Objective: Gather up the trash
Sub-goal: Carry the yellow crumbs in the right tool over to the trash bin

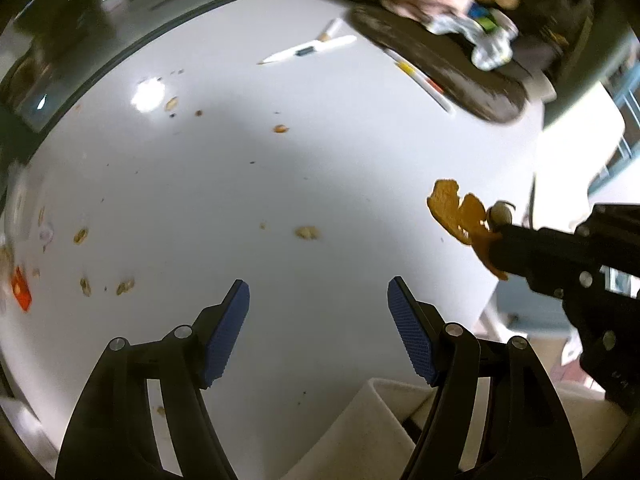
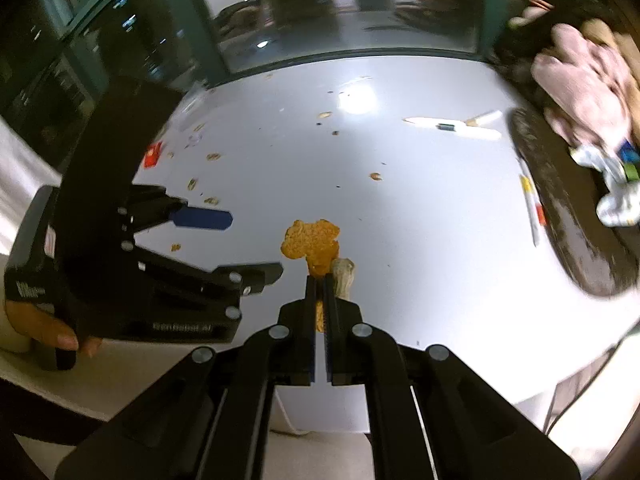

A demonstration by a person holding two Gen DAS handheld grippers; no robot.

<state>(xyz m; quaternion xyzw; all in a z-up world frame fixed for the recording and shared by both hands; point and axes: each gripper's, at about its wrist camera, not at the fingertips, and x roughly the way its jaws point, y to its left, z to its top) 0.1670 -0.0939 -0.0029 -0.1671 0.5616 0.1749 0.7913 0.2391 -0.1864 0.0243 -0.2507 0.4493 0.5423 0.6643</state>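
Here the right gripper [image 2: 320, 280] clenches orange peel [image 2: 310, 242] above the table [image 2: 400, 240], left gripper [image 1: 318, 300] jaws spread.

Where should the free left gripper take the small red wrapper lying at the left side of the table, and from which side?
The red wrapper lies flat on the white table, so there is no raised body to grip. Probably best to come from above with the left gripper, jaws open as now, and pinch across its narrow width at one edge. Blur hides any lifted corner.
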